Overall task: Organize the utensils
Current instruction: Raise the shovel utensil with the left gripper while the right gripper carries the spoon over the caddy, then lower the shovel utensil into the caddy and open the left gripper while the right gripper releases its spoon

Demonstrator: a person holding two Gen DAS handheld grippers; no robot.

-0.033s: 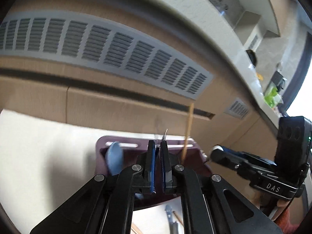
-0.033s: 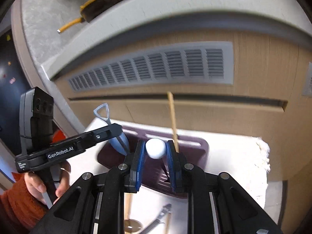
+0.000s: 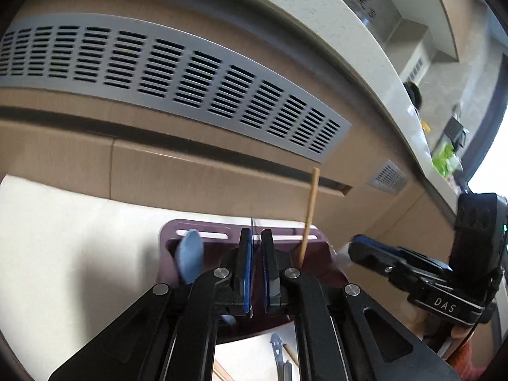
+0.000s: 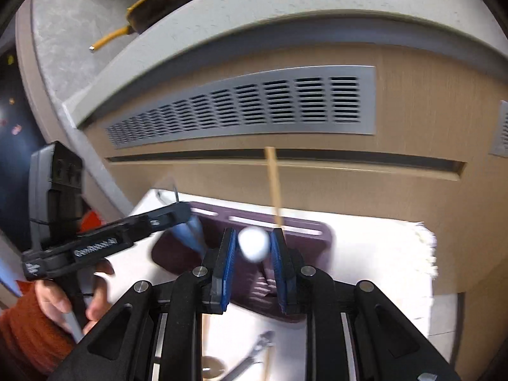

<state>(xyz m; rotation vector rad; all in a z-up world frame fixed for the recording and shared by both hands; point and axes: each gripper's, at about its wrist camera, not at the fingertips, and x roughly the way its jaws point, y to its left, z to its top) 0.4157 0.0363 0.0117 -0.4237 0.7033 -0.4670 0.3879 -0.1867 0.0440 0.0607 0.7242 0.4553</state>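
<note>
A dark purple utensil holder [image 3: 209, 227] [image 4: 320, 231] stands on a white cloth. A wooden stick [image 3: 309, 212] [image 4: 273, 184] and a blue spoon-shaped utensil [image 3: 190, 258] [image 4: 190, 235] stand in it. My left gripper [image 3: 256, 238] is shut on a thin metal utensil handle [image 3: 253, 222] over the holder; it also shows in the right wrist view [image 4: 182, 211]. My right gripper [image 4: 254, 241] is shut on a white rounded utensil end [image 4: 253, 243] just above the holder, and it shows in the left wrist view [image 3: 355, 244].
A wooden cabinet front with grey vent grilles [image 3: 177, 76] [image 4: 254, 108] rises right behind the holder. Loose utensils lie on the cloth near me: metal tongs [image 4: 254, 355] [image 3: 279, 355], a wooden spoon [image 4: 209, 368]. A yellow pan [image 4: 171, 3] sits on the counter above.
Both grippers have shifted slightly over the holder; the views are blurred by motion. The metal handle shows less above my left fingers.
</note>
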